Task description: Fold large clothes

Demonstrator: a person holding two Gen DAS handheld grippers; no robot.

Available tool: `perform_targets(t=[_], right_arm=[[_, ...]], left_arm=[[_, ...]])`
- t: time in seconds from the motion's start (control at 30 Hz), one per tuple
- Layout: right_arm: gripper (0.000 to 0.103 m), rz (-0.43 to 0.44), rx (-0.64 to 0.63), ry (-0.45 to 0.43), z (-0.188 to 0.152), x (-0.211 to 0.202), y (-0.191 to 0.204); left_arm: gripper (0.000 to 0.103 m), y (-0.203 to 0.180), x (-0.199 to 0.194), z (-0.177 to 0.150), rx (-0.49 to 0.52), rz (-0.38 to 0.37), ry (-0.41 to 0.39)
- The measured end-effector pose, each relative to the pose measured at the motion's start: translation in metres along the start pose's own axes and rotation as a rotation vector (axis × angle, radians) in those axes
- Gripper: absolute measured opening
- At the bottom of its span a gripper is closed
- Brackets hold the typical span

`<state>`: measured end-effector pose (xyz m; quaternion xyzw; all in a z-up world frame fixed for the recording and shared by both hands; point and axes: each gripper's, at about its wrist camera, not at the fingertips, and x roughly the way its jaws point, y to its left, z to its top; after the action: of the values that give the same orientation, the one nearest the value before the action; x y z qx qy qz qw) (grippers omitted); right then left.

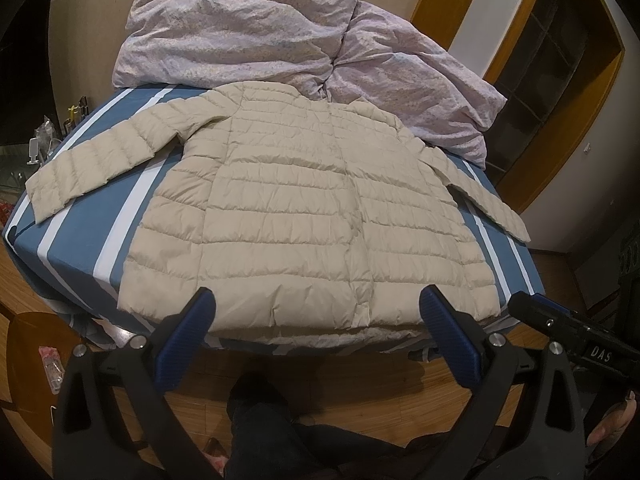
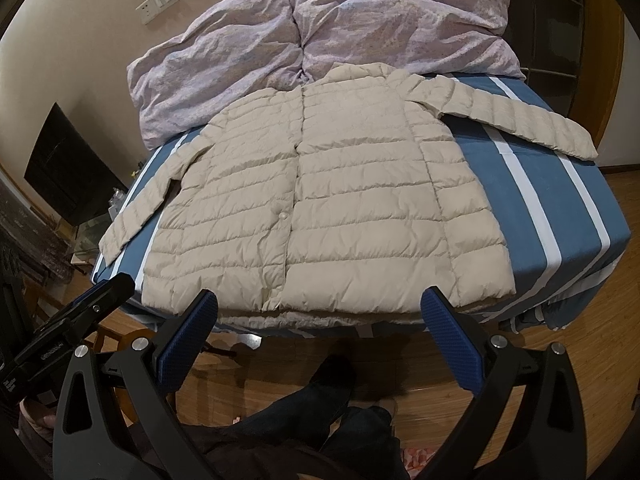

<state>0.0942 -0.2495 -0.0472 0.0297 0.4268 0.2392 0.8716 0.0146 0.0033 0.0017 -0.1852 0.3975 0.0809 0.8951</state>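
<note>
Dark trouser legs [image 1: 256, 432] of the person fill the bottom of both wrist views, standing on a wooden floor [image 1: 360, 396]. Just above them the left gripper [image 1: 318, 308] has its blue-padded fingers [image 1: 188, 336] spread wide with nothing between them, hovering at the near edge of the bed without touching anything. The right gripper [image 2: 320, 308] is spread wide in the same way and holds nothing; its black body also shows at the right margin of the left wrist view, beside the left one.

Beyond the fingertips, a beige quilted jacket [image 1: 304, 208] lies flat and unfolded on the bed [image 1: 80, 248], front up, its closed front seam running down the middle and its hem at the near edge. Both sleeves stretch outward over the blue sheet with white stripes.

Behind the collar, a crumpled lilac floral duvet [image 1: 248, 32] is heaped across the far end of the bed, touching the top of the jacket. Wooden door frames [image 1: 516, 28] stand beyond, to the right.
</note>
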Motion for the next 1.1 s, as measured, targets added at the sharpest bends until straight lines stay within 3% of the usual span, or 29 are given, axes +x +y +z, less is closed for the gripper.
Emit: perform_targets(t=[0.17,0.3,0.63,0.9,1.1], right_arm=[[0.102,-0.01,0.027,-0.01,0.02,0.011,-0.012],[0.102,-0.027,0.09,0.016,0.04,0.031,-0.035],[0.102,-0.202,0.301,0.059,0.1,0.091,-0.146],[0.083,-0.345,0.567,0.065,0.136,0.127,-0.258],[0.079,-0.496,0.752,0.017,0.151,0.124,-0.337]], left_arm=[[0.101,0.007,0.019,0.017,-0.007,0.036,0.021],[0.101,0.012,0.044,0.034,0.002,0.111,0.044],[0.101,0.037,0.112,0.071,-0.009,0.253,0.114],[0.101,0.051,0.166,0.099,0.004,0.357,0.165],[0.101,0.062,0.184,0.109,-0.006,0.383,0.185]])
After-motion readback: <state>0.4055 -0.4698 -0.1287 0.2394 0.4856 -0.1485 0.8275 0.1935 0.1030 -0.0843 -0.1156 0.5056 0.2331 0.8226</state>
